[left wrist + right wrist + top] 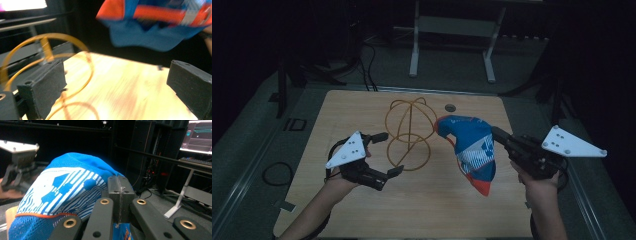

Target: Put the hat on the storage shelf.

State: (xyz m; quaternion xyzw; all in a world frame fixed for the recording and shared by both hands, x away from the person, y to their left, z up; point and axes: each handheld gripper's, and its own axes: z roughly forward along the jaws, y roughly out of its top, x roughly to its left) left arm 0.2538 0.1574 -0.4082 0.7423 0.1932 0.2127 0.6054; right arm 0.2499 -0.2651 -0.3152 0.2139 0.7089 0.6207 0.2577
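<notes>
Blue, white and orange cap (473, 150) hangs crumpled from the right gripper (499, 134)

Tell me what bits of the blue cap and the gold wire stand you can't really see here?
- Cap: in the high view its inside is turned away, and the logo is too small to read.
- Cap in the left gripper view: blurred, and the top edge cuts it off.
- Wire stand: blurred in the left gripper view, its base behind a black pad.
- Right gripper: shut on the cap, so the pinched fabric is hidden between the pads.
</notes>
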